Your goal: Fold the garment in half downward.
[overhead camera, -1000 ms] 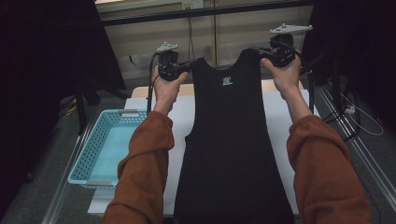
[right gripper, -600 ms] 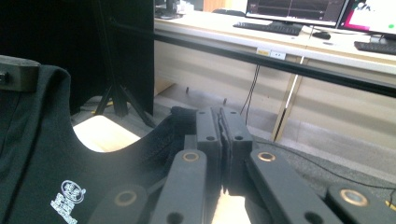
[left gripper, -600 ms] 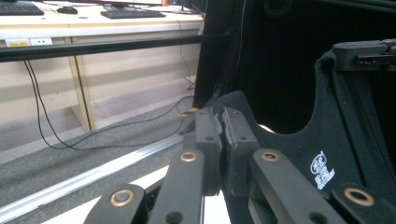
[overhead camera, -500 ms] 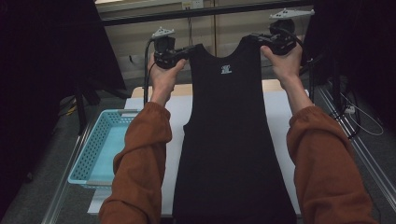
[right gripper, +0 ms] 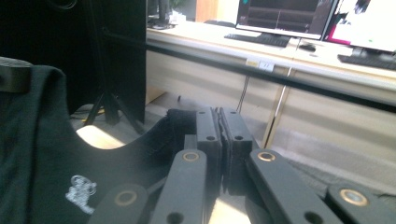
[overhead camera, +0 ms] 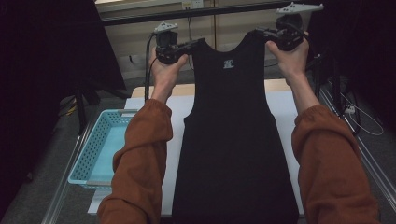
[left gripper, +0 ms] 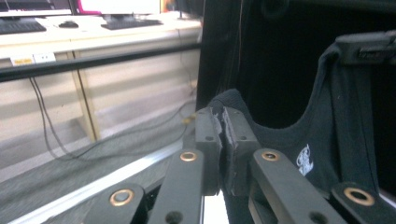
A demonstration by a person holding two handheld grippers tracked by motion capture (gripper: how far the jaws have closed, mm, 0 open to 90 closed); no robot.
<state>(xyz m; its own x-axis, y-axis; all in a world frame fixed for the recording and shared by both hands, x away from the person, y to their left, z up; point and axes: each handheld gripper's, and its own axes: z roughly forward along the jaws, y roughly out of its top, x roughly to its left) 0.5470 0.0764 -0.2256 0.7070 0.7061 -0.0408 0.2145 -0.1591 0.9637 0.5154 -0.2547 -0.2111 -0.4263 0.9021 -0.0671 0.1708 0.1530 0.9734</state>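
We hold a black top point(overhead camera: 231, 130) up by its two shoulder straps, one in each gripper. Our left gripper point(overhead camera: 198, 43) has its jaws pressed together on the left strap, and in the left gripper view point(left gripper: 223, 135) we see the dark cloth pinched between the pads. Our right gripper point(overhead camera: 258, 31) pinches the right strap the same way; its own view point(right gripper: 221, 135) shows the fabric clamped between the closed jaws. The top hangs flat and stretched between our raised hands, its neckline dipping between the straps, a small white print point(overhead camera: 228, 64) just below it. Its lower part drapes over the white table point(overhead camera: 282, 105). A blue basket point(overhead camera: 100, 144) sits at the table's left edge, beside our left sleeve point(overhead camera: 140, 154).
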